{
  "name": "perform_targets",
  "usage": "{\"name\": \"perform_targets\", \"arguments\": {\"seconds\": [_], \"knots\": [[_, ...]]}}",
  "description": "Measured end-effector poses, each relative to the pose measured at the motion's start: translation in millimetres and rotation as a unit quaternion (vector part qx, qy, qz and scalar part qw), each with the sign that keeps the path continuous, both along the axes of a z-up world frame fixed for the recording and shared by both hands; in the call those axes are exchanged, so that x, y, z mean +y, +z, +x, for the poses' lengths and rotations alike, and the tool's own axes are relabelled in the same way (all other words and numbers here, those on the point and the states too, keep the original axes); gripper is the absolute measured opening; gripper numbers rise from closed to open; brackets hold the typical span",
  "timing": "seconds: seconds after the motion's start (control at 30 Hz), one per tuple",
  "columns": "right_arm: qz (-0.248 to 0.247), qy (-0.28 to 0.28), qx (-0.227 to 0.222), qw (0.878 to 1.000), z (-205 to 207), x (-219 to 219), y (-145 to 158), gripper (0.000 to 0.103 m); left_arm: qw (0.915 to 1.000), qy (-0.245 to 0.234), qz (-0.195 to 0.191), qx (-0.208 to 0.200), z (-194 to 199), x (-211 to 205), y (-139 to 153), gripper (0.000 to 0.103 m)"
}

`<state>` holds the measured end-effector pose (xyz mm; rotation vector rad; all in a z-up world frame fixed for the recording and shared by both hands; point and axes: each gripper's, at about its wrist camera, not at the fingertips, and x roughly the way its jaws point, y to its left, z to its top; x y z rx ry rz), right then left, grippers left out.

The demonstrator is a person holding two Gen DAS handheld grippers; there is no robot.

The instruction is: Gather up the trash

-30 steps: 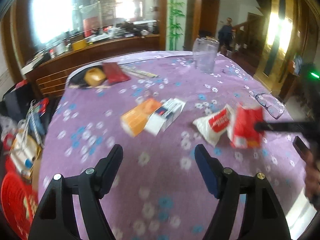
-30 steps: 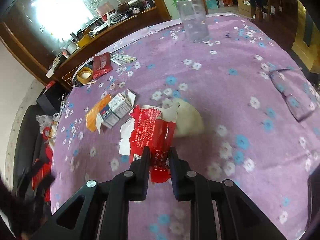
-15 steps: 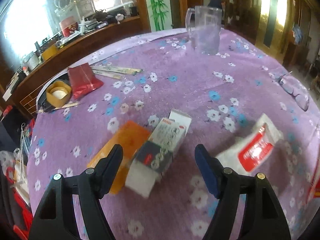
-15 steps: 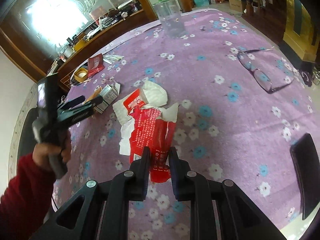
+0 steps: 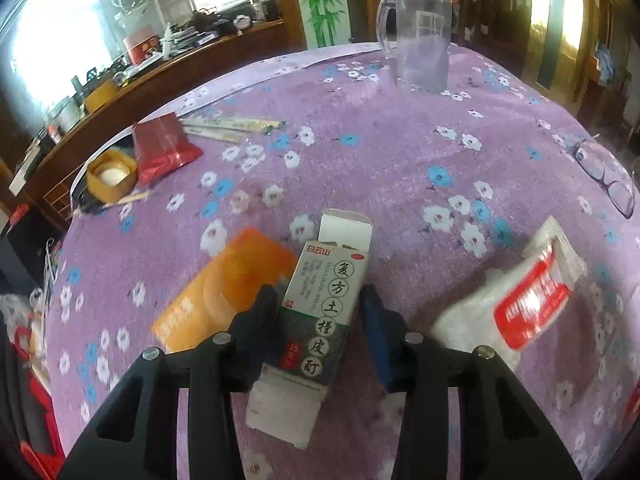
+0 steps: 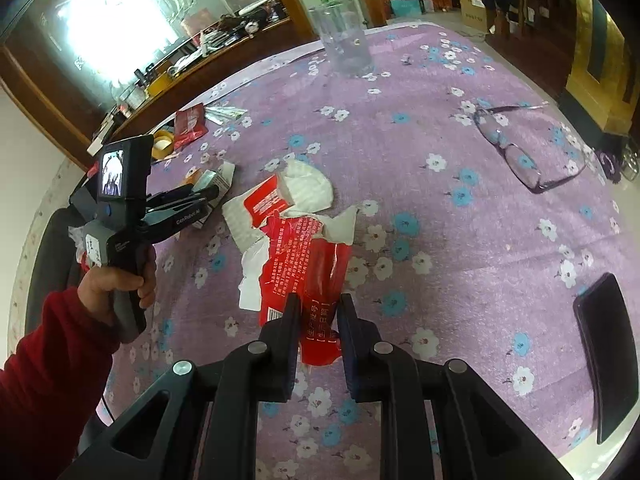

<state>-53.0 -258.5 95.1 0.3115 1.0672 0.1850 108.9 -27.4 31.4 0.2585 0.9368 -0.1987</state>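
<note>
An open white and grey medicine box [image 5: 320,312] lies on the purple flowered tablecloth [image 5: 380,160], between the fingers of my left gripper [image 5: 318,300]. The jaws stand close on both its sides. An orange packet [image 5: 228,284] lies just left of it and a white and red wrapper [image 5: 516,300] to the right. My right gripper [image 6: 318,308] is shut on a torn red wrapper [image 6: 308,264] and holds it above the table. The left gripper also shows in the right wrist view [image 6: 200,196], at the box.
A clear glass jug [image 5: 420,40] stands at the far side. Glasses [image 6: 524,148] and a black phone [image 6: 608,352] lie on the right. A dark red pouch [image 5: 160,148], a tape roll [image 5: 112,176] and wrapped chopsticks [image 5: 236,124] lie at the far left.
My left gripper has moved forward over the medicine box and its jaws have narrowed around it. My right gripper keeps hold of the red wrapper and has drawn back a little.
</note>
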Motion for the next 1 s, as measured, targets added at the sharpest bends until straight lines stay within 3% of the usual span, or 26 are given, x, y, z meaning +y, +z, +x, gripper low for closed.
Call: {"name": "perform_targets", "arguments": {"seconds": [0.4, 0.7, 1.0], "knots": [[-0.028, 0.051, -0.027, 0.998, -0.3, 50.5, 5.8, 0.020, 0.9935, 0.066, -0.091, -0.019, -96.9, 54.1, 27.4, 0.035], [-0.059, 0.100, -0.063, 0.991, -9.2, 104.3, 12.1, 0.020, 0.9845, 0.126, -0.097, -0.073, -172.9, 90.0, 52.6, 0.035], [-0.068, 0.156, -0.095, 0.981, -18.5, 159.9, 25.8, 0.020, 0.9785, 0.157, -0.094, -0.095, -207.6, 118.9, 70.6, 0.036]]}}
